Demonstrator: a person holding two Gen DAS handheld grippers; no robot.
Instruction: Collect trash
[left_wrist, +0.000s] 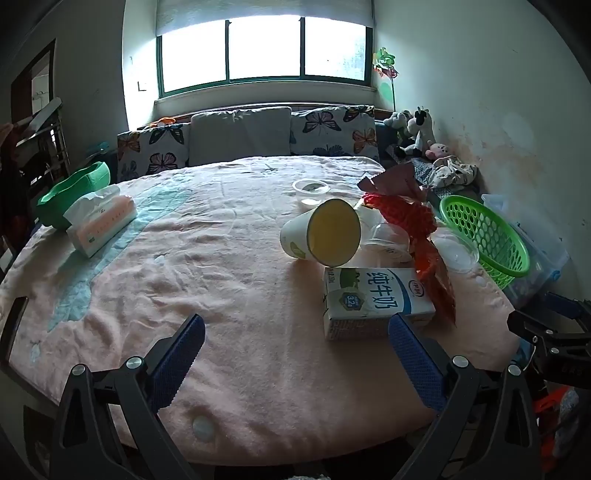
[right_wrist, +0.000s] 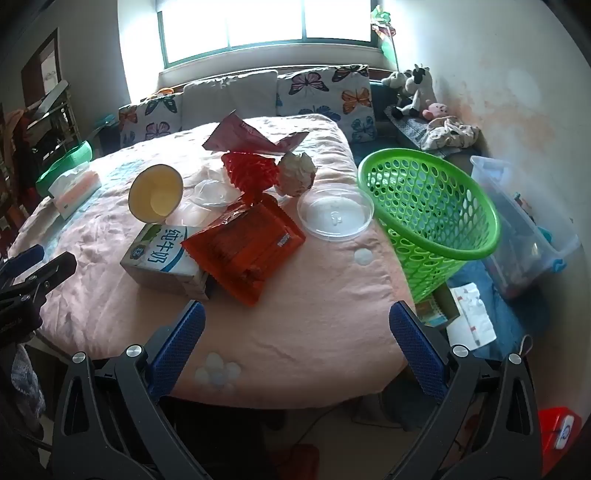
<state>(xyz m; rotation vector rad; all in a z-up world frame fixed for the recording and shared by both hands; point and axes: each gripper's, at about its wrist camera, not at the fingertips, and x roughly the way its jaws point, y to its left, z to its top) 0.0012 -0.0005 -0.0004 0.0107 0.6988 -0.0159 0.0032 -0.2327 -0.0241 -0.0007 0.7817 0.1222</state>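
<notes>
Both my left tongs (left_wrist: 295, 332) and my right tongs (right_wrist: 297, 321) are spread wide and grasp nothing, hovering over the near edge of the bench (right_wrist: 314, 332) with its pink cloth. The trash sits in a heap ahead: a milk carton (right_wrist: 162, 258) lying flat, a tipped paper cup (right_wrist: 155, 194) touching its far end, and an orange snack wrapper (right_wrist: 245, 247) overlapping the carton. A clear plastic lid (right_wrist: 335, 216) lies just beside the green mesh basket (right_wrist: 432, 214), which stands tilted at the bench's right edge.

We see our right hand-held gripper (right_wrist: 295, 325) gaping empty over the pink-covered surface (right_wrist: 295, 332); a milk carton (right_wrist: 162, 258) touches an orange wrapper (right_wrist: 247, 247), and a green basket (right_wrist: 428, 210) stands at the right edge.
</notes>
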